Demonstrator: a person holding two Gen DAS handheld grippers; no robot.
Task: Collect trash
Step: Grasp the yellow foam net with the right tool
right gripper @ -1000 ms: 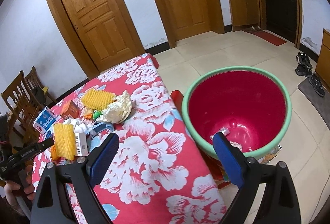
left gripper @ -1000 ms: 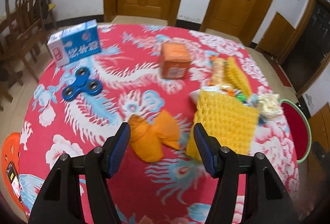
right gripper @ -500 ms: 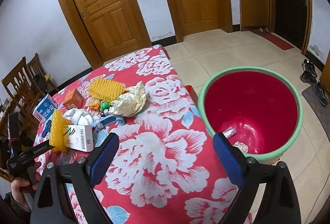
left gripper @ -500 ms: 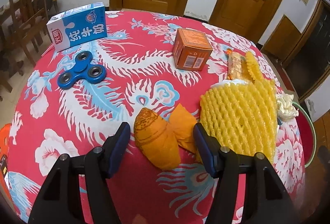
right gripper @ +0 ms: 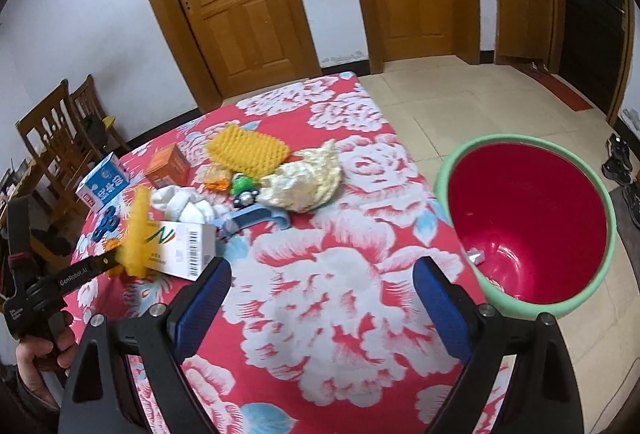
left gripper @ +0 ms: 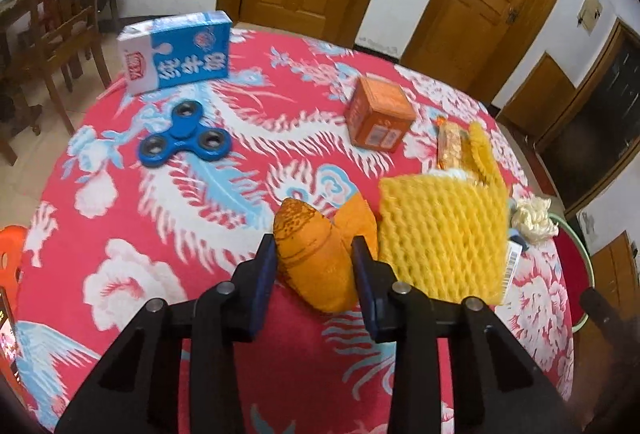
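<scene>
Orange peel (left gripper: 316, 258) sat between our left gripper (left gripper: 314, 266) jaws, which were closing from wide; pickup underway. Right gripper (right gripper: 320, 298) gaped empty.

Count: two yellow foam fruit nets (right gripper: 247, 150) (left gripper: 442, 244), one blue-white milk carton (left gripper: 178, 52), one orange cardboard box (left gripper: 378, 114), one blue fidget spinner (left gripper: 185, 141).

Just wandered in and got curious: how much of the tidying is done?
Barely begun. The red bin holds only a couple of scraps. In hand: the left tongs are closing around an orange peel on the table. The right tongs hang open, empty. Left: yellow foam nets, crumpled paper, white tissues.
</scene>
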